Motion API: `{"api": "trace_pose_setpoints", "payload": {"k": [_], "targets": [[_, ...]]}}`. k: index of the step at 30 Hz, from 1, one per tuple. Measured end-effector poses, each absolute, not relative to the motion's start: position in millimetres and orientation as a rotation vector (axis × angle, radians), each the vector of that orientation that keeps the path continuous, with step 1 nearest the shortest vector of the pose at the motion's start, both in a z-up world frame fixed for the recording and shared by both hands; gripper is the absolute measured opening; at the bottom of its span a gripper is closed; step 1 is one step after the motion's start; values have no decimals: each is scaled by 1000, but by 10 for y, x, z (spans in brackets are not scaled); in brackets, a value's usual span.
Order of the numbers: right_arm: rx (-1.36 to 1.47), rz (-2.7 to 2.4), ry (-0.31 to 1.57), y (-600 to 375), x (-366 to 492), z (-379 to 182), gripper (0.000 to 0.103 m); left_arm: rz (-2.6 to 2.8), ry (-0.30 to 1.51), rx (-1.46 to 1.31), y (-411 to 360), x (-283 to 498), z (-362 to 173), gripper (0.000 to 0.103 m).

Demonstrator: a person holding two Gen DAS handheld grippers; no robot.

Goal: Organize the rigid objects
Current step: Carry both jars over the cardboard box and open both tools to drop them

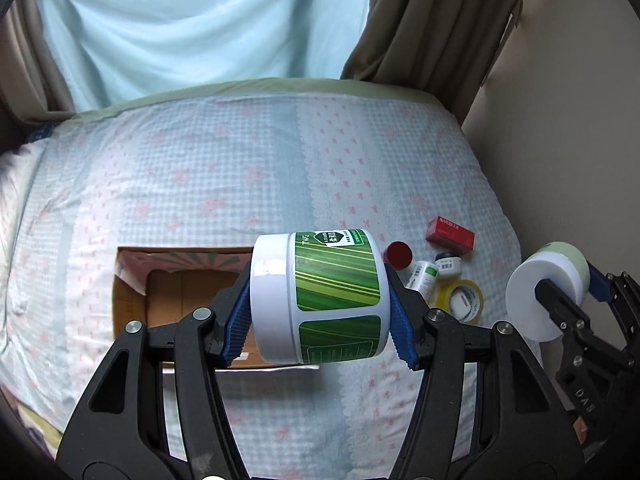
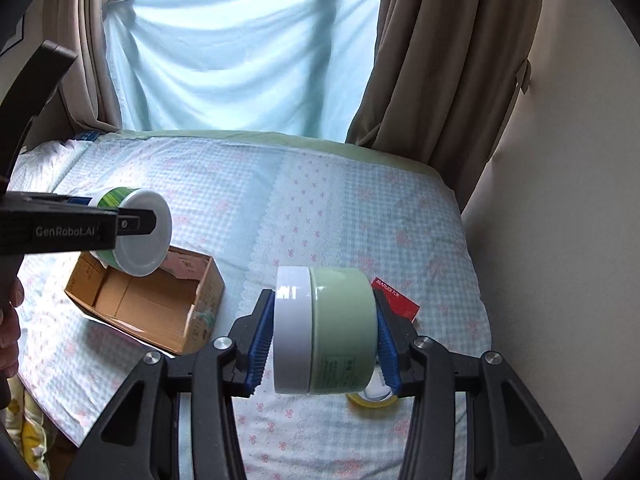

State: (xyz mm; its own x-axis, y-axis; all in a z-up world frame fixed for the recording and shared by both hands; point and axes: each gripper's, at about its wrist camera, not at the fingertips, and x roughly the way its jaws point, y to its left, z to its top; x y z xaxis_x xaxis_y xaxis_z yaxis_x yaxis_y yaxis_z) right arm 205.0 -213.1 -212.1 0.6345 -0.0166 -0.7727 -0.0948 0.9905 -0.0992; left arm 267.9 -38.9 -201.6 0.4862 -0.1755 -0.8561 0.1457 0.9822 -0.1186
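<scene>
My left gripper is shut on a white jar with a green striped label, held on its side above the bed, over the right end of an open cardboard box. The jar also shows in the right wrist view above the box. My right gripper is shut on a pale green jar with a white lid, held on its side above the bed. That jar shows at the right of the left wrist view.
On the bed right of the box lie a red box, a red-capped item, a small white bottle, a small dark-capped jar and a yellow tape roll. A wall and curtains border the bed's right and far sides.
</scene>
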Motion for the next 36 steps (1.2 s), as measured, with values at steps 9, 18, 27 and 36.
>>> {"api": "trace_pose_setpoints", "payload": {"k": [9,18,27,36], "targets": [[-29,-34,889,-1345,2095,-1617,43,-233,1023,-24,776,2510,-1792,55],[42,31,972,-578,2468,-1778,43,-175,1091,-11,1600,2633,-2162,55],[95,126,1158,-157,2962,-2623,43,-89,1257,-61,1899,2994,-2990,55],[135,126,1367,-22,3347,-3653,43,-61,1420,-4,1858,3460,-3884,55]]}}
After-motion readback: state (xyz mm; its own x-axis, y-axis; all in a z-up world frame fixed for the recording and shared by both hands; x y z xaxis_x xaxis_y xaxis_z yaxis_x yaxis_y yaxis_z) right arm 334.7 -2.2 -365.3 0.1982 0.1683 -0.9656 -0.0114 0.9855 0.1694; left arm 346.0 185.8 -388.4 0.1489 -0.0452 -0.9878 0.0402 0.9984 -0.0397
